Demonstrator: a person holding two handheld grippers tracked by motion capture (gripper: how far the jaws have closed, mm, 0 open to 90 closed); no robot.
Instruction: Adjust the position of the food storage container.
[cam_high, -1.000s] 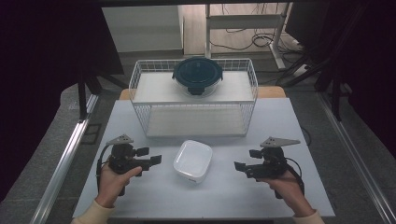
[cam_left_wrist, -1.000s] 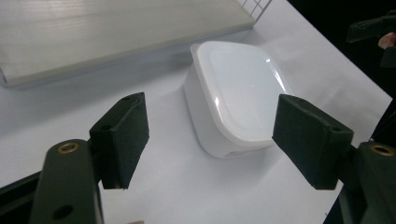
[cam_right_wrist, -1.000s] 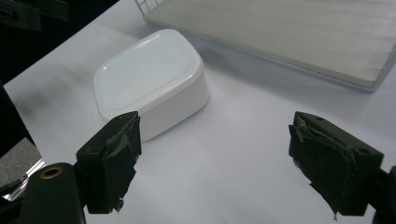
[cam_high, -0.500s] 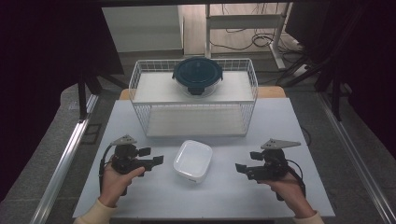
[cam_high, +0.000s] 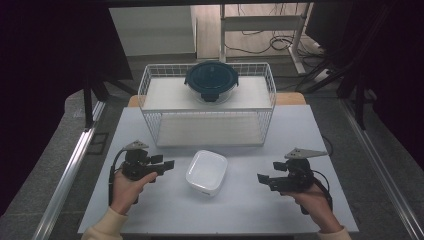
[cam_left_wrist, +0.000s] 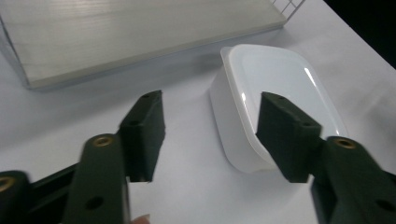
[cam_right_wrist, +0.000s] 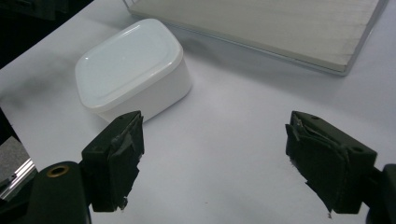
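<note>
- Your left gripper (cam_high: 162, 165) and right gripper (cam_high: 265, 180) are both wide open and hold nothing in the high view; the white tub (cam_high: 206, 172) sits between them, untouched, so I judge nothing is done yet.
- Left gripper view: the tub (cam_left_wrist: 275, 100) lies just ahead, right of centre, long axis running away.
- Right gripper view: the tub (cam_right_wrist: 133, 65) lies ahead-left, lid on, long axis slanting up-right.

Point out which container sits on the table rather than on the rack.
The white container, between the two grippers. The dark-lidded round container rests on the wire rack's top shelf.
</note>
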